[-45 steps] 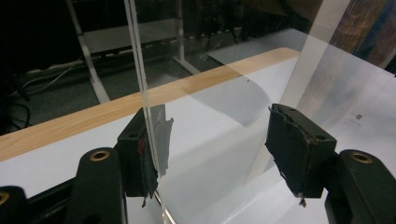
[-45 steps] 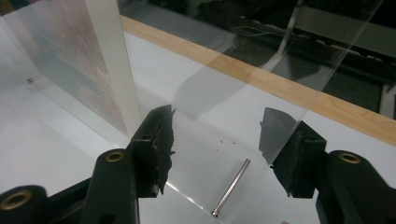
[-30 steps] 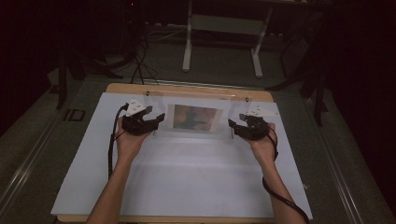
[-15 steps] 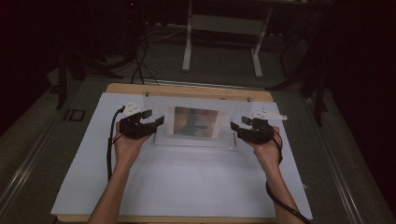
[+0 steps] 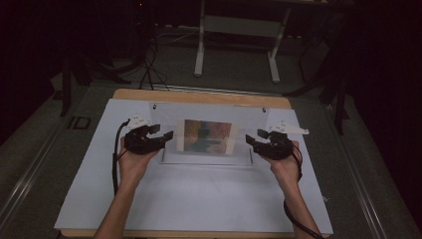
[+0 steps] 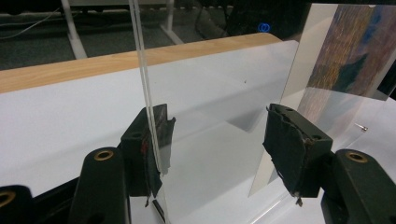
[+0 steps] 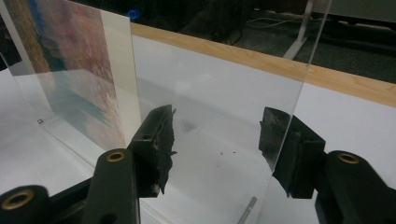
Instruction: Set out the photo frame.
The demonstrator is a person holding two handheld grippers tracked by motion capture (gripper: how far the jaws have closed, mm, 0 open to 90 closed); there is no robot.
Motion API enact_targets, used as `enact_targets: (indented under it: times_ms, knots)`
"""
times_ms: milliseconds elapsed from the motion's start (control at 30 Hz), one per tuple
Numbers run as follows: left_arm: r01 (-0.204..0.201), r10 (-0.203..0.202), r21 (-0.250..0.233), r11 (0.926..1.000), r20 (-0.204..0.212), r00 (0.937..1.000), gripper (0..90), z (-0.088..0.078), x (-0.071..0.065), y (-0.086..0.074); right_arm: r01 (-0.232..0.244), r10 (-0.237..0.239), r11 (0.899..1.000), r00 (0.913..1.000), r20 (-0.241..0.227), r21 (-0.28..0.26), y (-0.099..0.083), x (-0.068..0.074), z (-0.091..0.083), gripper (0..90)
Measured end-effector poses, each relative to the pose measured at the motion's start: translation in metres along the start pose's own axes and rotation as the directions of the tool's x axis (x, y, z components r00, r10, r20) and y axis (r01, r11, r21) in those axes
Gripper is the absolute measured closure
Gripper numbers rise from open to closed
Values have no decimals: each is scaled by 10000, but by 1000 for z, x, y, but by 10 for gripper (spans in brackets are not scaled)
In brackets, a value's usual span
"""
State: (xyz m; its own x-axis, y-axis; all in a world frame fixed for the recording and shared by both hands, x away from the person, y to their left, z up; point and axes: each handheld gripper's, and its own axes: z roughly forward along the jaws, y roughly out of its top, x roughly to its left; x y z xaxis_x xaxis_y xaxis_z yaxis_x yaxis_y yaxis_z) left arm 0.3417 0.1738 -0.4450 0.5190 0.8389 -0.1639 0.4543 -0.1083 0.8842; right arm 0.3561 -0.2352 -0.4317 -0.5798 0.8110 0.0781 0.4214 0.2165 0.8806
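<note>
A clear acrylic panel stands tilted upright at the back middle of the white mat, carrying a colourful picture. My left gripper is at the panel's left edge and my right gripper at its right edge. In the left gripper view the jaws of that gripper stand wide apart, with the sheet's edge close against the left pad and the picture beyond. In the right gripper view the jaws of that gripper are also wide apart, with the sheet's edge by the right pad and the picture at the left.
A white mat covers the wooden table. A flat clear base strip lies in front of the panel. A small screw lies on the mat near the picture. Table legs and cables lie on the dark floor behind.
Both hands and the panel with its picture have shifted a little toward the table's near edge. The right hand has dropped slightly lower.
</note>
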Motion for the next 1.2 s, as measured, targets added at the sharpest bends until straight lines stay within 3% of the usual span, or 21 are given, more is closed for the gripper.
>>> enact_targets:
  times_ms: [467,1200]
  knots:
    - [-383,384,46,9993,-292,9988,396,-8,-9,-6,-207,208,9998,9996,-205,21,-14,2,-1,441]
    - [-558,554,-223,9982,-197,9983,395,-10,-8,-13,-98,97,9999,9996,-274,-57,-20,6,-6,457]
